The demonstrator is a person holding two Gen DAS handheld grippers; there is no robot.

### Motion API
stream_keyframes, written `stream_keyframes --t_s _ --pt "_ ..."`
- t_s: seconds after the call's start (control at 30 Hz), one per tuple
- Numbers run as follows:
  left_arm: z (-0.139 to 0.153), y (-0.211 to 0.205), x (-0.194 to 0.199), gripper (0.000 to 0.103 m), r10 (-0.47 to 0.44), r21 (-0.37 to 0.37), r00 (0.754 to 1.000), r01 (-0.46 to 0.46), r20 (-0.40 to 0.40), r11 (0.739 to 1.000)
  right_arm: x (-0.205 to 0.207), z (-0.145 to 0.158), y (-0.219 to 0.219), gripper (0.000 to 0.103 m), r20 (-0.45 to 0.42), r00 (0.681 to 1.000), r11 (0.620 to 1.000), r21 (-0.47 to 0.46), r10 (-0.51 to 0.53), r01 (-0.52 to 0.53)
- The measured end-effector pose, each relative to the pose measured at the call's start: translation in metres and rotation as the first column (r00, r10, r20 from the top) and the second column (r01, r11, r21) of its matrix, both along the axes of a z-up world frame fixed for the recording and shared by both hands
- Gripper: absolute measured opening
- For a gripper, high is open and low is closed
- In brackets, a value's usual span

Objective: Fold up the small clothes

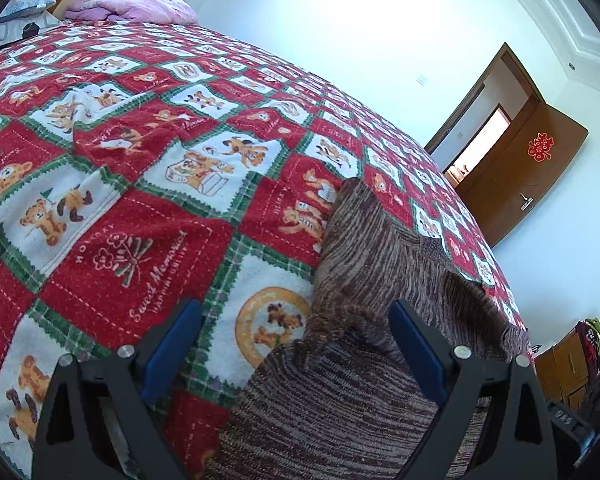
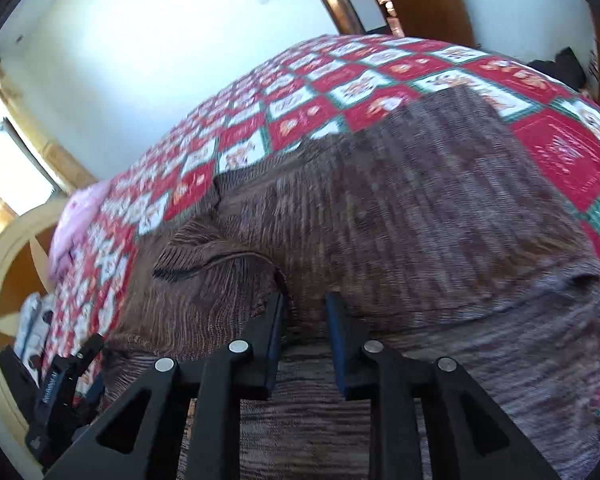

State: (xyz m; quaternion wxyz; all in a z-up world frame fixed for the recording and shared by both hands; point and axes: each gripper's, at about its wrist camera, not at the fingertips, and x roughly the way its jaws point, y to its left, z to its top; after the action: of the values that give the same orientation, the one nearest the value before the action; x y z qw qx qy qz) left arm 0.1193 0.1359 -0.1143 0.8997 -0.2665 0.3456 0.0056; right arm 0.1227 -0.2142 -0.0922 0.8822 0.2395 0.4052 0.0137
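Under our right gripper (image 2: pixel 305 312) lies the brown sweater (image 2: pixel 400 208), spread at the bed's (image 1: pixel 140 208) near edge; jaws narrow, pinching nothing. Left gripper (image 1: pixel 296 344) gapes wide, empty. We should pinch one layer cleanly and fold evenly.

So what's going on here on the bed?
A person with a gripper in each hand is folding a brown knit sweater spread on a red patchwork quilt. The left gripper is wide open over the sweater's edge, holding nothing. The right gripper sits low over the middle of the sweater, jaws narrow with a gap showing and no cloth clearly pinched. One part of the sweater already lies folded over. A pink blanket is bunched at the headboard.
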Motion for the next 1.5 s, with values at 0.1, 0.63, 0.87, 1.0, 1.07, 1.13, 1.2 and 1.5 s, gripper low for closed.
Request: stream_keyframes --t_s 0.1,0.63,0.87,1.0,1.07,1.13,1.2,1.5 --pt "0.0 -0.001 0.001 0.097 0.0 0.005 1.0 0.0 -0.002 1.0 0.003 0.021 0.01 0.039 0.061 0.997 0.998 -0.051 0.043 -0.04" --pt "-0.001 -0.001 0.001 0.1 -0.007 0.003 1.0 0.007 0.003 1.0 0.091 0.007 0.019 0.066 -0.049 0.994 0.89 -0.443 0.099 -0.111" --pt "-0.001 -0.001 0.001 0.1 -0.007 0.001 1.0 0.007 0.005 1.0 0.056 0.03 -0.012 0.066 0.059 0.998 0.96 -0.281 0.029 -0.011" --pt "-0.001 -0.001 0.001 0.1 -0.007 0.0 1.0 0.007 0.005 1.0 0.055 0.027 0.052 0.024 0.025 0.925 0.903 -0.229 0.379 -0.364" --pt "-0.001 -0.001 0.001 0.1 -0.007 0.001 1.0 0.007 0.005 1.0 0.06 0.017 0.075 0.024 -0.018 0.873 0.859 -0.166 0.488 -0.484" --pt "-0.001 -0.001 0.001 0.1 -0.007 0.002 1.0 0.007 0.005 1.0 0.07 0.005 0.089 0.024 -0.071 0.857 0.836 -0.194 0.51 -0.513" --pt "-0.001 -0.001 0.001 0.1 -0.007 0.004 1.0 0.007 0.005 1.0 0.085 0.002 0.079 0.018 -0.068 0.886 0.854 -0.244 0.458 -0.46" --pt "0.0 -0.001 0.0 0.101 -0.008 0.001 1.0 0.008 0.009 1.0 0.066 0.022 0.025 0.021 -0.015 0.981 0.919 -0.347 0.195 -0.188"
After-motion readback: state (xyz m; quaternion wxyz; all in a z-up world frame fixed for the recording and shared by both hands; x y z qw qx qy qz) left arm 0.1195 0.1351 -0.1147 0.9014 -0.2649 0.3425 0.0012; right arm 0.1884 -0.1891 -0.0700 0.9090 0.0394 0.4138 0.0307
